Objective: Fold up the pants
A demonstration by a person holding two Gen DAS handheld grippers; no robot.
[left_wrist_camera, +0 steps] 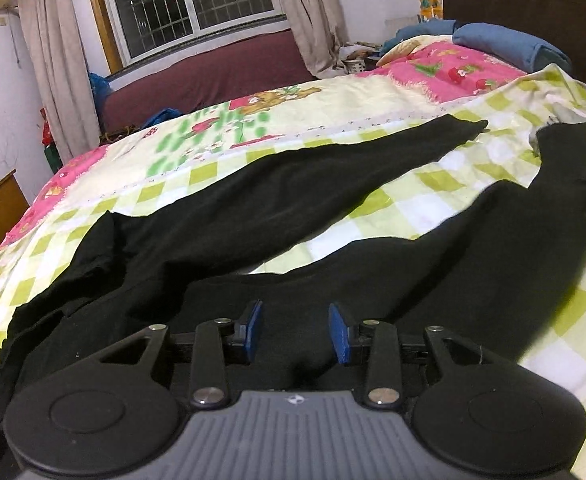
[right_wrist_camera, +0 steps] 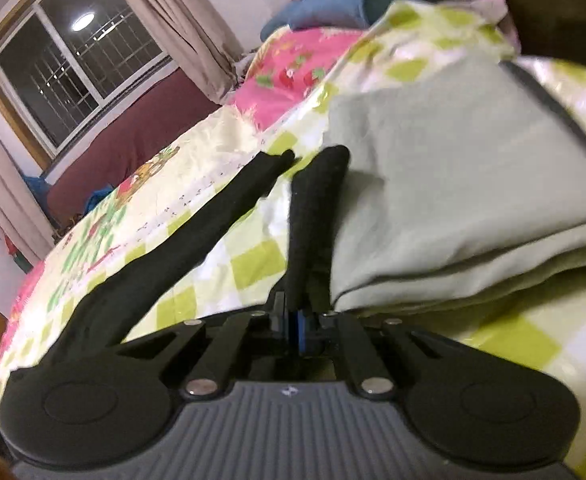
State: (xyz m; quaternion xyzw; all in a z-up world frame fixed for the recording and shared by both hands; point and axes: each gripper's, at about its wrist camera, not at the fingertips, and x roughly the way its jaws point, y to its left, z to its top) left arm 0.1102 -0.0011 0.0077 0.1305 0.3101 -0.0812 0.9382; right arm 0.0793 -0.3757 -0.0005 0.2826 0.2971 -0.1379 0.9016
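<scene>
Black pants (left_wrist_camera: 221,216) lie on the bed (left_wrist_camera: 389,200), right gripper (right_wrist_camera: 296,322) pinching one leg, left gripper (left_wrist_camera: 295,330) spread

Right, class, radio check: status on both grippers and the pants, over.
Left gripper open, over the waist. Right gripper shut on one leg of the black pants. Folded grey garment lies right beside that leg.

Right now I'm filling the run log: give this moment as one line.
task: fold pants | left claw: open over black pants | right claw: shut on one leg | surface: checked bedsheet
</scene>
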